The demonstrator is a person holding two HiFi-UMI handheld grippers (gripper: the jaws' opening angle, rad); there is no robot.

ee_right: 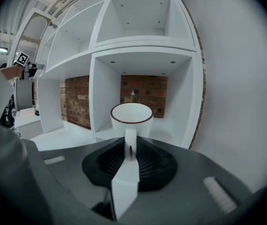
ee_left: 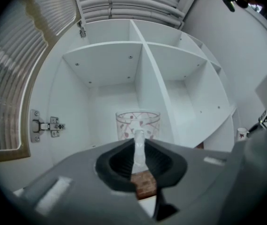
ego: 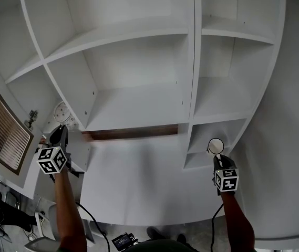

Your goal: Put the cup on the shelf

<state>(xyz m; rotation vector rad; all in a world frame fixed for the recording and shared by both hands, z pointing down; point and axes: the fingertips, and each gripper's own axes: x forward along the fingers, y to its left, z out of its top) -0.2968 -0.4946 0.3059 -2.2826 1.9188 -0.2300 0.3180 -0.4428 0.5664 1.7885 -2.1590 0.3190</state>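
Holding a clear cup (ee_left: 138,122) with red marks by its handle (ee_left: 138,138), the left tongs (ee_left: 139,150) are pinched narrow near the shelf's (ego: 138,105) left edge. The right tongs (ee_right: 130,152) grip a white cup (ee_right: 131,118) the same way, at the bottom right corner cubby.

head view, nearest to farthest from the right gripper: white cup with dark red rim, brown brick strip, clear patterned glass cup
1. white cup with dark red rim: held by its handle in the right gripper, lower right.
2. brown brick strip: centre, under the wide shelf.
3. clear patterned glass cup: far left, held by the left gripper.
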